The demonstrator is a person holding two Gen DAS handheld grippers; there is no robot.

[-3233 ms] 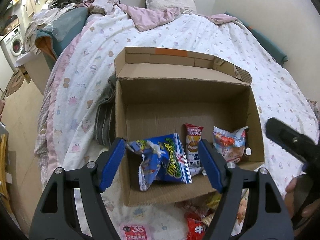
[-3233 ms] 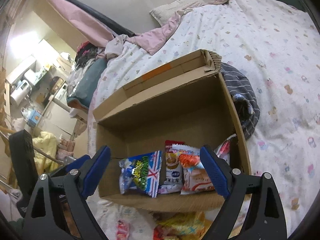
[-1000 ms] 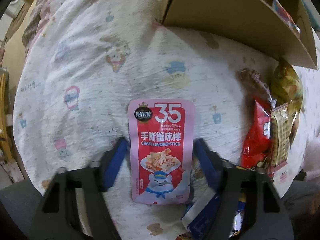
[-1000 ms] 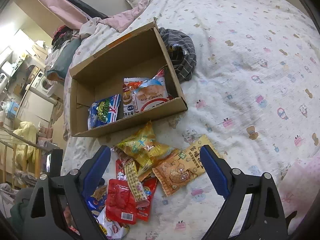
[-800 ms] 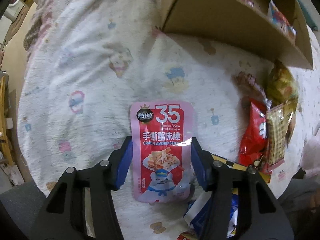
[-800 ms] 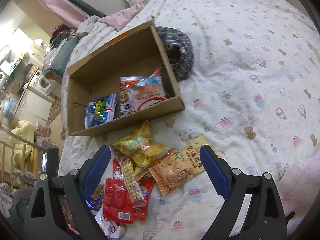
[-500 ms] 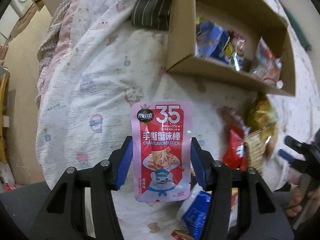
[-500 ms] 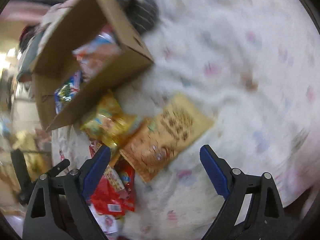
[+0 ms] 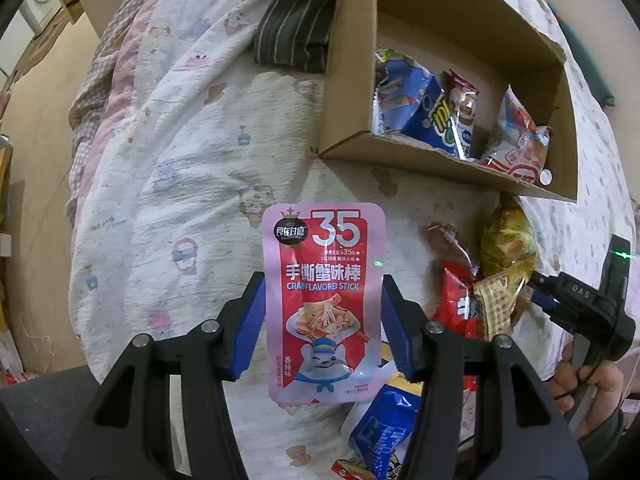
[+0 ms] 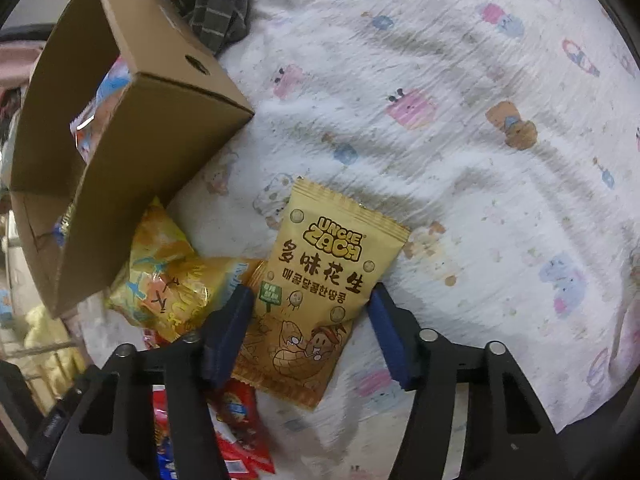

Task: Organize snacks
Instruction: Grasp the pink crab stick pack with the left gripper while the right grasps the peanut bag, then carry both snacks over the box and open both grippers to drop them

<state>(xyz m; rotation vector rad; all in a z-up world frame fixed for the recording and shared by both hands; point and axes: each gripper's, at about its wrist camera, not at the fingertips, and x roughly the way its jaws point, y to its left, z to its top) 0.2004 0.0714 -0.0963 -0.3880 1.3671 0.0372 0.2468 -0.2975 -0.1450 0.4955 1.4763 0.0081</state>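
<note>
Since earlier: the left gripper (image 9: 323,318), which had the pink pouch (image 9: 325,300) flat on the quilt a second ago, now holds it raised clear of the bedding; the right gripper (image 10: 310,330) has dropped from a high view of the whole spread to sit low over the peanut bag (image 10: 316,288).
Left gripper: blue pads pressed against both long edges of the pink pouch, clamped on it at about mid-height; the pouch stands upright, its print facing the camera.
Pink pouch: in the air above the quilt (image 9: 168,152), short of the box (image 9: 448,80) and to the left of it.
Box: open cardboard, lying on the quilt; a blue pack (image 9: 416,116), a slim red-topped pack (image 9: 462,108) and a red-and-white pack (image 9: 520,144) sit inside, leaning side by side.
Loose pile: red (image 9: 456,304), tan (image 9: 496,304) and yellow (image 9: 508,244) packs lie on the quilt in front of the box; a blue-and-white pack (image 9: 380,428) lies nearer the camera.
Right gripper: jaws apart, straddling the lower half of the peanut bag; the left pad seems to touch the bag's edge, the right pad stands just off it.
Peanut bag: flat on the quilt, just beside the box's corner, overlapping a yellow crinkled pack (image 10: 168,280) on its left.
Striped cloth (image 10: 212,4): bunched against the box's far side.
</note>
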